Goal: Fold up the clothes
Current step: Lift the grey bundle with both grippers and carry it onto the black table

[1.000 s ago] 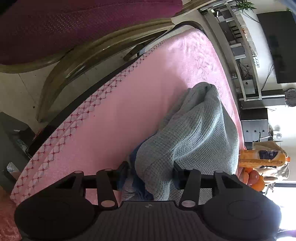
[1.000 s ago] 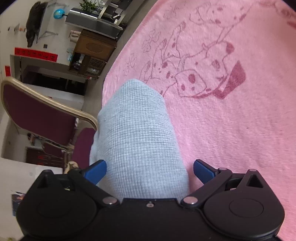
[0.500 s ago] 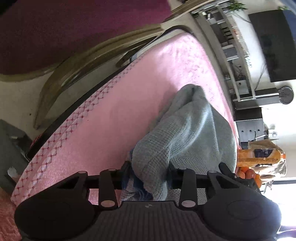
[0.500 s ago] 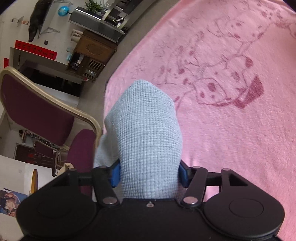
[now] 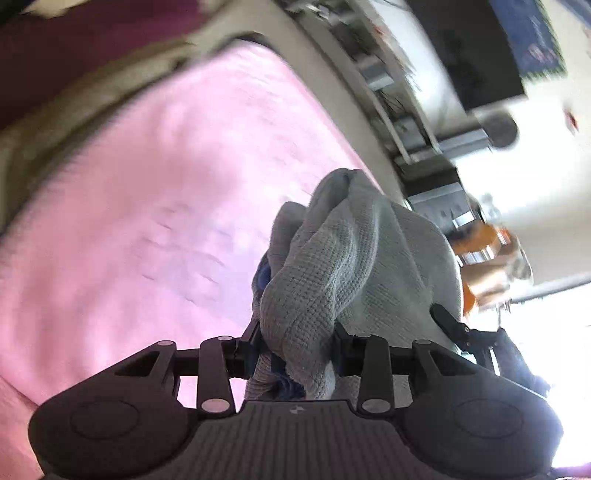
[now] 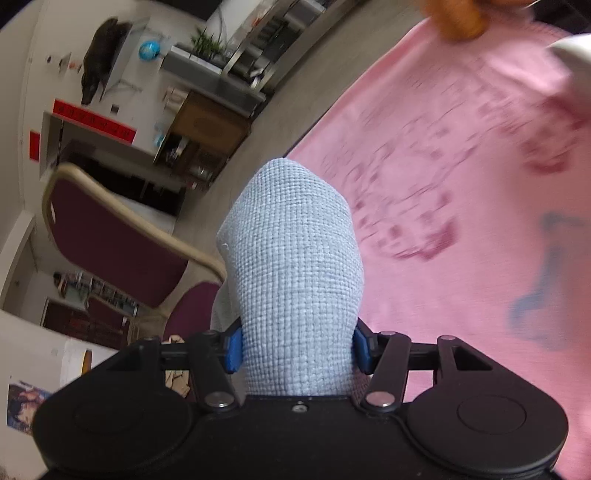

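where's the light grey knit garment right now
The light grey waffle-knit garment is bunched between both grippers: pinched by the right gripper in the right wrist view and by the left gripper in the left, above the pink blanket.

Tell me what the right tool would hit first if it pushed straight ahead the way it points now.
The right tool is clamped on the grey knit garment, which bulges ahead of it and fills the line. Beyond that lies probably the edge of the pink cloth, though depth is unclear.

Background shelves (image 5: 388, 85) are motion-smeared, the pink cover's print (image 6: 424, 206) is too blurry to read, orange thing (image 6: 456, 18) cropped up top.
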